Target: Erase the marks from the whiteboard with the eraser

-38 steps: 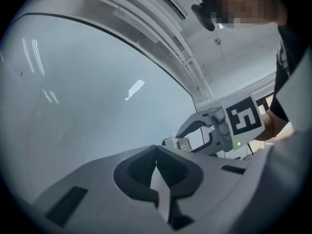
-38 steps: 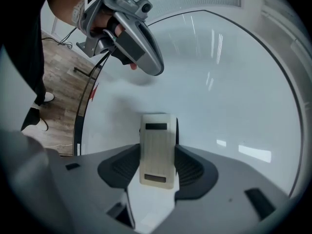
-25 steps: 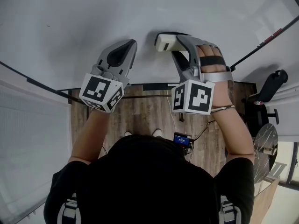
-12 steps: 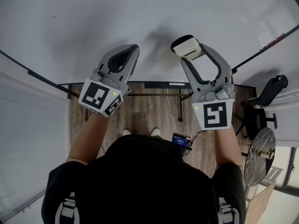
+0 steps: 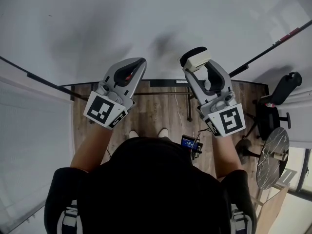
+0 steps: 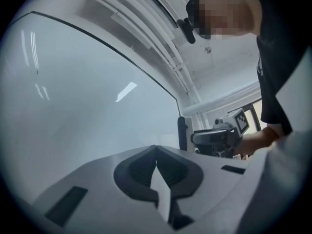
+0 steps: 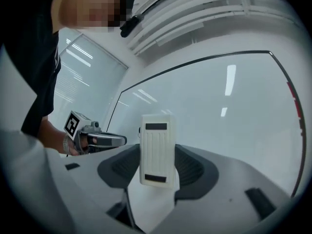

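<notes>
Pinching the eraser [image 7: 156,149] with its pad toward the whiteboard [image 5: 146,18] for wiping, my right gripper [image 5: 200,63] clamps its sides; at its 9 o'clock, my left gripper [image 5: 133,66] has its fingers closed on nothing.

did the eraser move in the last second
Yes. The eraser, clamped in the right gripper, has shifted right and down, closer to the lower edge of the whiteboard.

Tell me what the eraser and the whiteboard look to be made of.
The eraser is likely hard moulded plastic, cream and matt, with a ribbed back. The dark layer on its wiping face looks like felt. The whiteboard is a smooth, glossy white panel showing sharp light reflections, in a thin dark frame. Coated steel or melamine, cannot tell.
</notes>
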### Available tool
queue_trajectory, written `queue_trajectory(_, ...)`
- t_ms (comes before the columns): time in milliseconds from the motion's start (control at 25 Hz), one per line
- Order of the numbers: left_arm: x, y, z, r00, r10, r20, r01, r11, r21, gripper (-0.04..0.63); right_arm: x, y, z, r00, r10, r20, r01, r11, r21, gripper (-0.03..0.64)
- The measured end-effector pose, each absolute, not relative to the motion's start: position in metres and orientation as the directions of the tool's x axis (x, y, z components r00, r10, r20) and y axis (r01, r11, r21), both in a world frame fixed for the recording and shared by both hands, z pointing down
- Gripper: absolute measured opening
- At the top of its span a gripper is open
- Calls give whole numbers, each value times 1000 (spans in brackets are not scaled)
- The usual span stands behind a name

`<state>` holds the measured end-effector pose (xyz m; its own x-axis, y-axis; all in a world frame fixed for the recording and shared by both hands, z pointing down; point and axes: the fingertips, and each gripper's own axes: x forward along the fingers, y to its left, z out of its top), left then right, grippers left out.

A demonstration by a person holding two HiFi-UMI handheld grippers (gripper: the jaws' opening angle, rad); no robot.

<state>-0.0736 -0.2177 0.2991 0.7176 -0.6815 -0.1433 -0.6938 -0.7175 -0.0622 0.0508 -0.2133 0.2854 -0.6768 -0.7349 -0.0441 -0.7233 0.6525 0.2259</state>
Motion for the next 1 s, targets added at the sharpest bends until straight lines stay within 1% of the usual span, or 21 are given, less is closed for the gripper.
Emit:
queue_trajectory(120, -72, -214, 316, 722, -683, -115, -689, -724, -25, 6, 51, -207, 302, -685, -726, -64, -725, 670, 162, 224)
queue_trajectory(280, -68, -206, 333, 727, -680, -95, -684, -729, -19, 6, 46, -200, 317, -690, -720, -75, -723, 678, 131, 224)
queue_trajectory(640, -62, -188, 359, 748, -659, -72, -662, -749, -17, 6, 56, -193, 352, -680, -732, -42, -733, 680, 15, 224)
queue_trajectory(1000, -60, -186, 355, 752, -654, -87, -658, -753, -26, 6, 56, -188, 359, -679, -733, -28, -734, 680, 2, 224)
